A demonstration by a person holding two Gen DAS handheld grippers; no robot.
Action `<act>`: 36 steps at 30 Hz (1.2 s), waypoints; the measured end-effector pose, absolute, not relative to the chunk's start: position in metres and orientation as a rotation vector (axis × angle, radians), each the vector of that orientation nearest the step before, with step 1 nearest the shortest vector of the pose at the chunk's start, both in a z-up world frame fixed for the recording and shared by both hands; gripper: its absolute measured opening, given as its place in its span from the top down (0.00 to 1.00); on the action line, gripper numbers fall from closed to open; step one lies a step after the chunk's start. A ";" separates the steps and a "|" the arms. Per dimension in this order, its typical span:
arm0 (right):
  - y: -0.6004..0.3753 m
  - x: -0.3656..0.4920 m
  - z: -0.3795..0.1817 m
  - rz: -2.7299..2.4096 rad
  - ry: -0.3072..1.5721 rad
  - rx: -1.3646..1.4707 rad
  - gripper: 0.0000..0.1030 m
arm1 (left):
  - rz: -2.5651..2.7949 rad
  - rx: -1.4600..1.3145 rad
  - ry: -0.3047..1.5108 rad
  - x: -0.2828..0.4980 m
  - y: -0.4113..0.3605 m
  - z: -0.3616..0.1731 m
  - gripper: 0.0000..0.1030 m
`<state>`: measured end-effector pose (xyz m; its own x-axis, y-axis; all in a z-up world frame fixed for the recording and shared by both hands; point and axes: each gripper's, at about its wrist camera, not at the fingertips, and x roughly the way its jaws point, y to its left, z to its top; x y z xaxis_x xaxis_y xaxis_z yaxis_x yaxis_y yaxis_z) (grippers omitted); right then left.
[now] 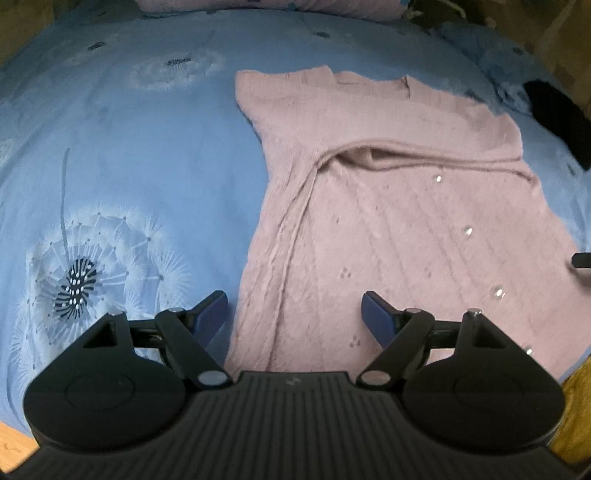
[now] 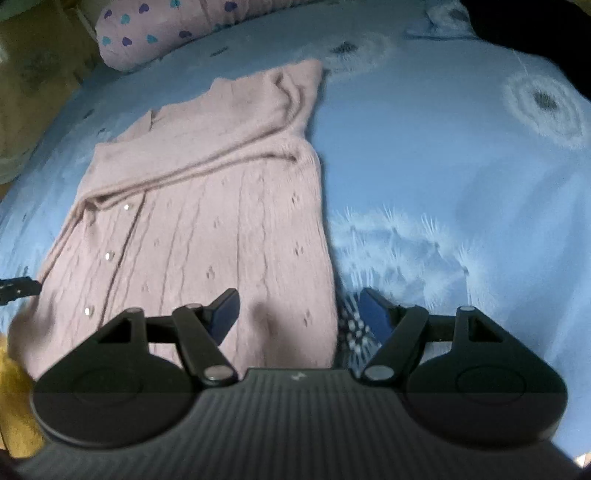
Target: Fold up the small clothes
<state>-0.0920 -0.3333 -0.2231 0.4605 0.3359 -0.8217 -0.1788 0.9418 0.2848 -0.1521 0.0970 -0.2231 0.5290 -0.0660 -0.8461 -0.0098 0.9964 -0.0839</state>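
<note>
A small pink knitted cardigan [image 1: 388,206] with shiny buttons lies flat on the blue bed sheet [image 1: 129,155], its sleeves folded across the chest. My left gripper [image 1: 293,306] is open and empty, hovering over the cardigan's near left hem edge. In the right wrist view the cardigan [image 2: 221,221] lies left of centre. My right gripper [image 2: 299,304] is open and empty over the near right hem corner. Each gripper's tip peeks into the other's view at the frame edge.
The sheet [image 2: 461,184] has white dandelion prints [image 1: 85,273]. A pink pillow with hearts [image 2: 155,33] lies at the far end. A black item [image 1: 557,114] sits at the far right. A yellow cloth [image 2: 14,402] is near the bed's front edge.
</note>
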 end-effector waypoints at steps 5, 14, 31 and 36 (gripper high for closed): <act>-0.332 -0.101 -0.226 0.357 1.064 0.127 0.28 | -0.002 -0.074 1.042 -0.154 0.102 -0.232 0.19; -0.320 -0.112 -0.226 0.462 1.115 0.083 0.27 | -0.065 -0.065 1.062 -0.170 0.101 -0.239 0.19; -0.305 -0.122 -0.230 0.523 1.076 0.108 0.27 | -0.071 -0.082 1.067 -0.177 0.092 -0.239 0.25; -0.305 -0.123 -0.232 0.547 1.042 0.147 0.37 | -0.111 -0.116 1.071 -0.174 0.090 -0.233 0.39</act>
<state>-0.1234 -0.3053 -0.2317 0.3852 0.4960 -0.7783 -0.3595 0.8573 0.3684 -0.1740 0.0896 -0.2334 0.4746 -0.1469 -0.8679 0.0343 0.9883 -0.1485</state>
